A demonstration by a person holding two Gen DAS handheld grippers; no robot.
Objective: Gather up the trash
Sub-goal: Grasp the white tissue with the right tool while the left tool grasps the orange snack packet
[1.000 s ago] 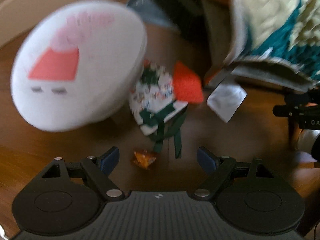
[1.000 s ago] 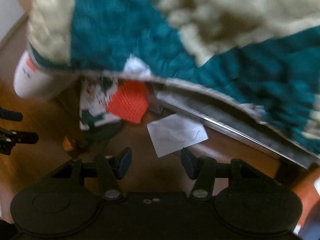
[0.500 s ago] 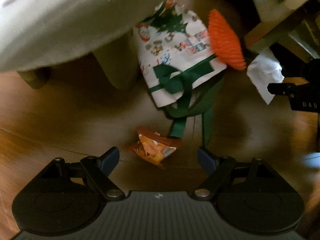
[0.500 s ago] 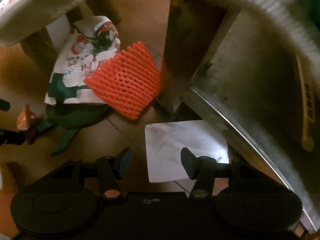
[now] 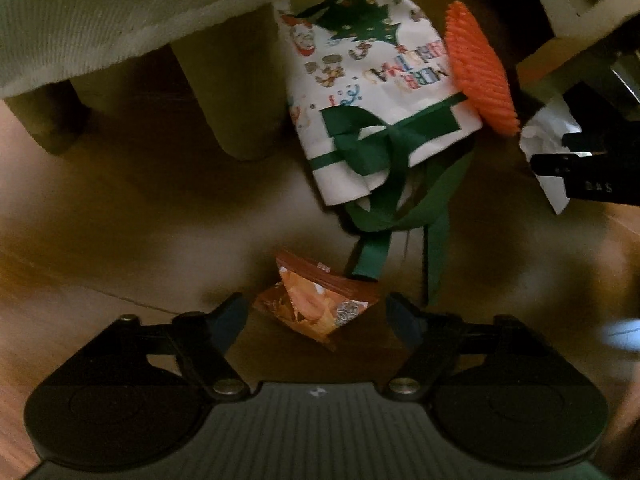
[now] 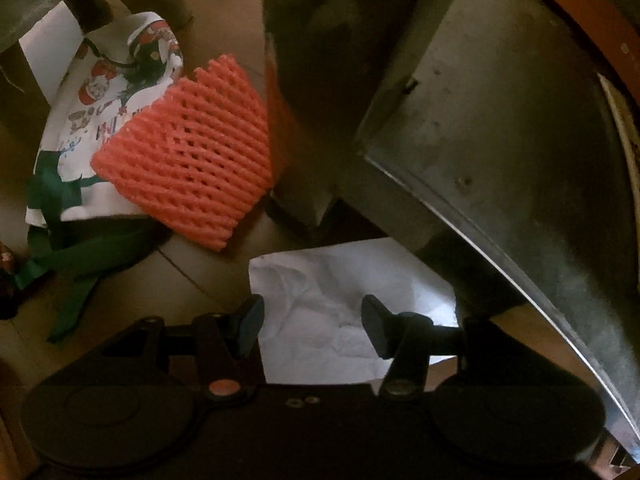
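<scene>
Both claws have come down close to the floor (image 5: 120,216). The left claw (image 5: 316,316), spread but just narrowing, straddles the orange snack wrapper (image 5: 316,304). The right claw (image 6: 312,326), spread, hangs over the white paper (image 6: 340,280). Farther away lie the Christmas gift bag (image 5: 360,92), contents hidden, and the red foam net (image 6: 188,160).

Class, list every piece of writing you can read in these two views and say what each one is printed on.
"MERRY CHRISTMAS", upside down and partly hidden, on the Christmas gift bag.
"DAS", on the black gripper body at the right edge of the left wrist view.
Print on the orange snack wrapper: too small and crumpled to read.
White paper: no writing visible.
</scene>
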